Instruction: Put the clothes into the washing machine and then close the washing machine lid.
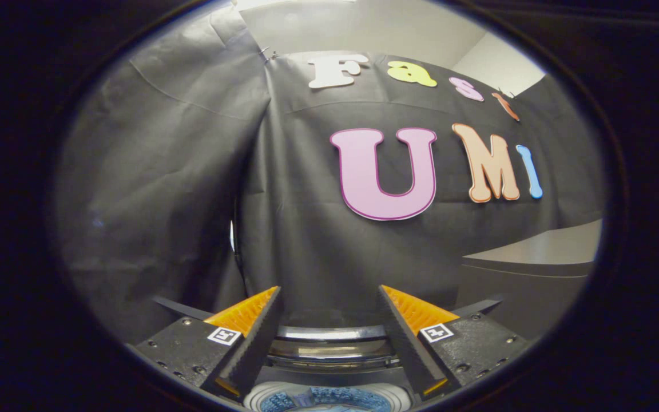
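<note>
The hand-held gripper (328,337) is spread wide, its two ridged black fingers (255,337) with orange backs apart and holding nothing. Between and just below them sits the washing machine (329,375), its drum (326,399) open with something blue, seemingly the clothes, low inside, though too little of it shows to be sure. Just beyond the fingers the raised washing machine lid (329,339) stands as a curved, glossy band with a metal rim. The lid looks rigid, smooth and probably slippery, light enough to swing on its hinge; I would push or pinch it at the top rim's middle and lower it gently. Beyond, to the right, a grey bench (541,252) edge meets the booth wall.
</note>
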Available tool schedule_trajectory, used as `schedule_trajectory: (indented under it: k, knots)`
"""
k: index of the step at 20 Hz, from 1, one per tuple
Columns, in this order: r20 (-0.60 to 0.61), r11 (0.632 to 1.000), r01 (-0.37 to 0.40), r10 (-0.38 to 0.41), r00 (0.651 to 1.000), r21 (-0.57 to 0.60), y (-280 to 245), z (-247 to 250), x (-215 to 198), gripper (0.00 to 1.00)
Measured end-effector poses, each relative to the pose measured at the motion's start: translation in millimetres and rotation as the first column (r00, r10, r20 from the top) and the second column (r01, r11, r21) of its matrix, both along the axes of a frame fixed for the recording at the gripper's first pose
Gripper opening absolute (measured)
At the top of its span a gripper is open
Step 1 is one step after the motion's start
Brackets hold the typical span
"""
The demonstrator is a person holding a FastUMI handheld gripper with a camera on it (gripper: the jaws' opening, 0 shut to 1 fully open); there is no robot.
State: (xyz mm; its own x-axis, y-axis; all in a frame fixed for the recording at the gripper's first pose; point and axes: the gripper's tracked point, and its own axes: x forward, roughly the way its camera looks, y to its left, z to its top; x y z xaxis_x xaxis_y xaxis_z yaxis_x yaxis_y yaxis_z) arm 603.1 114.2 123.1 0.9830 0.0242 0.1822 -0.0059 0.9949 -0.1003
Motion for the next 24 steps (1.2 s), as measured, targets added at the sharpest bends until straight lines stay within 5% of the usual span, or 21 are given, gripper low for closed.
schedule_trajectory:
  k: [8, 13, 24]
  knots:
    - [-0.015, 1.000, 0.014, -0.013, 1.000, 0.006, -1.9, -8.1, 2.4, 0.98]
    - [-0.301, 0.995, 0.090, -0.072, 0.951, 0.046, -4.3, -30.9, -3.3, 0.98]
    - [-0.348, 0.996, 0.085, -0.092, 0.933, -0.035, -2.9, -27.9, -2.4, 0.97]
